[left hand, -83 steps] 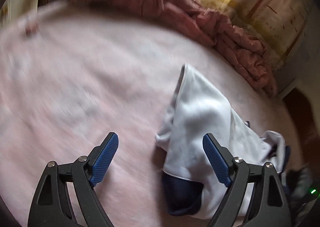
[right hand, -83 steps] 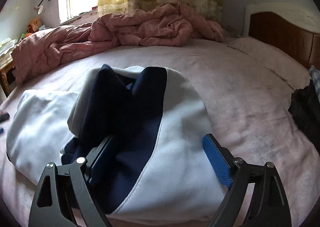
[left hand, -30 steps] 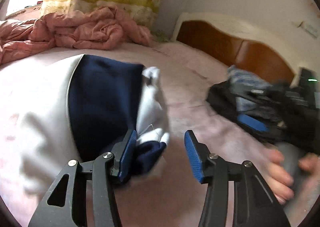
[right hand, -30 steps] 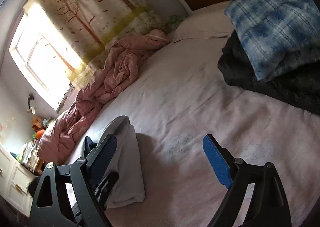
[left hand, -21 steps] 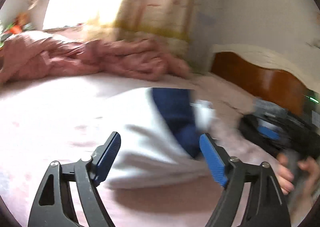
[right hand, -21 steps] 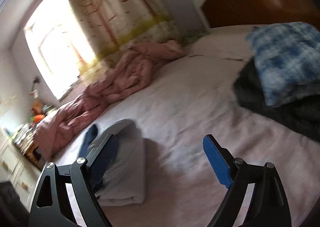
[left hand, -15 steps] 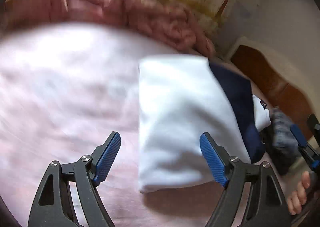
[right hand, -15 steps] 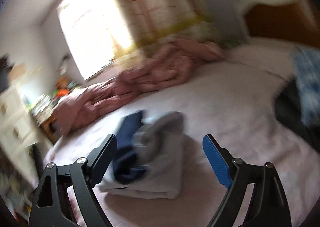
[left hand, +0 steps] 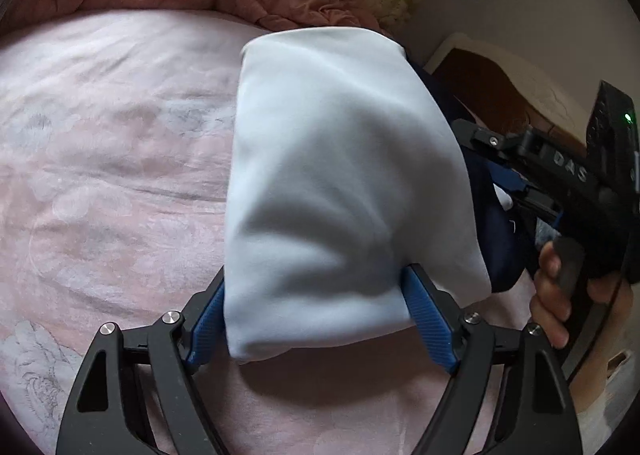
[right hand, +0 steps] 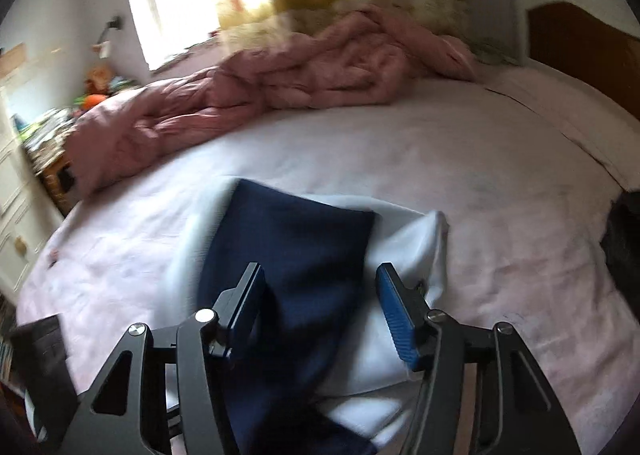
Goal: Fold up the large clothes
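Note:
A folded white and navy garment (left hand: 340, 175) lies on the pink bed sheet (left hand: 100, 175). My left gripper (left hand: 316, 319) straddles its white near end, with the blue pads (left hand: 428, 315) wide apart on either side of the bundle and no squeeze to be seen. In the right wrist view, the navy panel (right hand: 296, 255) runs between the fingers of my right gripper (right hand: 318, 307). Its jaws are closing, and the pads are not visibly pinching the cloth. White cloth (right hand: 412, 251) lies under and beside the right pad. In the left wrist view, the right gripper (left hand: 508, 183) reaches into the navy side, held by a hand (left hand: 556, 295).
A crumpled pink duvet (right hand: 280, 87) is heaped along the far edge of the bed, below a curtained window. A brown headboard (right hand: 580, 39) stands at the right. Dark clothing (right hand: 624, 239) lies at the right edge of the bed, and a white cabinet (right hand: 12, 183) stands at the left.
The left gripper let go of the navy edge, opened wider and moved to the bundle's white end. The right gripper swung from the bare sheet back over the navy part, and its jaws narrowed.

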A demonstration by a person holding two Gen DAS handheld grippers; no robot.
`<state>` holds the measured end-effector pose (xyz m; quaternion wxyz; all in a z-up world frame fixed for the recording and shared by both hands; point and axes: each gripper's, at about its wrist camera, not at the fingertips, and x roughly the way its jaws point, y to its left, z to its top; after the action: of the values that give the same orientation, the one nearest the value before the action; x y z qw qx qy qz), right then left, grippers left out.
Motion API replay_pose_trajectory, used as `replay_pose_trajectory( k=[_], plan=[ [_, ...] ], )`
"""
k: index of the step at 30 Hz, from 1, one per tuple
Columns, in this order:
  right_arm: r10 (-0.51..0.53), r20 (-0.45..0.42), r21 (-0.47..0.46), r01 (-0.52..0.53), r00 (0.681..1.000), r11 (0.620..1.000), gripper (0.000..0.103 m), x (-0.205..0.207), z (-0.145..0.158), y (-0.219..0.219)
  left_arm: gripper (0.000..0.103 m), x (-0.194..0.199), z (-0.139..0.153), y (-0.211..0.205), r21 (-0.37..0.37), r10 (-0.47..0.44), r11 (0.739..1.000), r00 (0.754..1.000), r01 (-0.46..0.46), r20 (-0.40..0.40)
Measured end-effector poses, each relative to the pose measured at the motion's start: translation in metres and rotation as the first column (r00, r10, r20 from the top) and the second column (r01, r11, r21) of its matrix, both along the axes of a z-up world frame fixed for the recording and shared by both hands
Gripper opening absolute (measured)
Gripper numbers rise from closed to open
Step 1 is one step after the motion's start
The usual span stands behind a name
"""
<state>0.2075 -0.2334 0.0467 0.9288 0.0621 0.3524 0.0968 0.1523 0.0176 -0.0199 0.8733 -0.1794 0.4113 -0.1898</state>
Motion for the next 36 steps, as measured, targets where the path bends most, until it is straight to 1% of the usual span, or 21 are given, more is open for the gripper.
replay_pose_trajectory(
  k=[2, 4, 5, 7, 9, 10, 11, 12, 13, 14, 15, 18, 21, 22, 23, 24, 26, 28, 32, 35, 36],
  plan=[
    [-0.025, -0.007, 0.036, 0.025, 1.000, 0.999, 0.062, 0.001, -0.006, -0.010, 0.082, 0.000, 0.001, -0.004, 0.011, -0.007, 1.000, 1.000, 0.007, -0.003],
    [-0.010, -0.012, 0.099, 0.011, 1.000, 0.995, 0.060, 0.000, -0.010, -0.018, 0.082, -0.002, 0.001, -0.004, 0.016, -0.013, 1.000, 1.000, 0.013, 0.000],
    [-0.003, 0.001, 0.103, 0.003, 1.000, 0.995, 0.054, -0.001, -0.010, -0.019, 0.082, 0.000, 0.001, -0.003, 0.013, -0.010, 1.000, 1.000, 0.010, -0.001],
    [-0.018, 0.090, 0.056, 0.014, 0.996, 0.998, 0.004, -0.012, -0.003, -0.020, 0.081, -0.001, 0.002, -0.005, 0.019, -0.015, 1.000, 1.000, 0.015, 0.012],
    [-0.039, 0.194, 0.106, 0.019, 0.980, 0.994, 0.004, -0.029, 0.009, -0.027, 0.079, -0.007, 0.011, -0.003, 0.007, -0.007, 1.000, 0.999, 0.007, 0.048],
    [-0.055, 0.242, 0.135, 0.023, 0.969, 0.991, 0.003, -0.041, 0.018, -0.031, 0.076, -0.010, 0.018, -0.001, -0.021, 0.002, 1.000, 0.997, -0.001, 0.081],
    [-0.066, 0.273, 0.130, 0.031, 0.960, 0.991, 0.003, -0.052, 0.027, -0.032, 0.076, -0.014, 0.026, 0.003, -0.076, 0.019, 0.997, 0.991, -0.009, 0.131],
    [-0.078, 0.302, 0.112, 0.046, 0.950, 0.993, 0.003, -0.061, 0.036, -0.032, 0.076, -0.024, 0.036, 0.013, -0.165, 0.043, 0.986, 0.978, -0.009, 0.204],
    [-0.089, 0.329, 0.093, 0.062, 0.940, 0.994, 0.003, -0.070, 0.043, -0.032, 0.078, -0.030, 0.045, 0.020, -0.220, 0.061, 0.976, 0.966, -0.005, 0.250],
    [-0.097, 0.363, 0.055, 0.083, 0.927, 0.995, 0.003, -0.081, 0.053, -0.033, 0.079, -0.032, 0.053, 0.023, -0.239, 0.079, 0.971, 0.959, -0.012, 0.271],
    [-0.093, 0.367, 0.031, 0.088, 0.926, 0.996, 0.003, -0.085, 0.058, -0.033, 0.081, -0.029, 0.061, 0.025, -0.231, 0.103, 0.972, 0.956, -0.038, 0.275],
    [-0.083, 0.306, -0.003, 0.088, 0.948, 0.996, 0.003, -0.080, 0.057, -0.047, 0.082, -0.007, 0.064, 0.019, -0.186, 0.103, 0.981, 0.972, -0.063, 0.213],
    [-0.099, 0.198, -0.031, 0.107, 0.975, 0.994, 0.003, -0.060, 0.026, -0.056, 0.082, 0.025, 0.047, 0.006, -0.098, 0.127, 0.988, 0.988, -0.118, 0.092],
    [-0.100, 0.152, -0.033, 0.106, 0.983, 0.994, 0.003, -0.052, 0.010, -0.058, 0.085, 0.033, 0.037, 0.001, -0.078, 0.128, 0.989, 0.990, -0.124, 0.052],
    [-0.098, 0.119, -0.031, 0.103, 0.988, 0.994, 0.003, -0.046, -0.004, -0.060, 0.086, 0.037, 0.029, 0.000, -0.088, 0.117, 0.990, 0.993, -0.114, 0.032],
    [-0.097, 0.101, -0.031, 0.101, 0.990, 0.994, 0.003, -0.039, -0.014, -0.059, 0.089, 0.039, 0.024, -0.003, -0.087, 0.117, 0.990, 0.993, -0.114, 0.024],
    [-0.089, 0.069, -0.045, 0.093, 0.994, 0.995, 0.003, -0.034, -0.030, -0.058, 0.094, 0.037, 0.019, -0.005, -0.035, 0.136, 0.990, 0.990, -0.135, 0.031],
    [-0.070, 0.067, -0.021, 0.071, 0.995, 0.997, 0.004, -0.033, -0.030, -0.059, 0.094, 0.034, 0.017, -0.005, -0.005, 0.156, 0.988, 0.987, -0.155, 0.046],
    [-0.027, 0.069, 0.049, 0.024, 0.997, 0.999, 0.005, -0.035, -0.019, -0.070, 0.094, 0.031, 0.012, -0.001, -0.018, 0.161, 0.987, 0.985, -0.161, 0.062],
    [-0.055, 0.056, 0.020, 0.054, 0.997, 0.998, 0.024, -0.040, -0.013, -0.070, 0.094, 0.025, 0.015, -0.006, 0.035, 0.172, 0.984, 0.978, -0.177, 0.120],
    [-0.074, 0.063, -0.001, 0.074, 0.995, 0.997, 0.046, -0.042, -0.010, -0.068, 0.093, 0.023, 0.017, -0.008, 0.052, 0.172, 0.982, 0.975, -0.180, 0.139]
  ],
)
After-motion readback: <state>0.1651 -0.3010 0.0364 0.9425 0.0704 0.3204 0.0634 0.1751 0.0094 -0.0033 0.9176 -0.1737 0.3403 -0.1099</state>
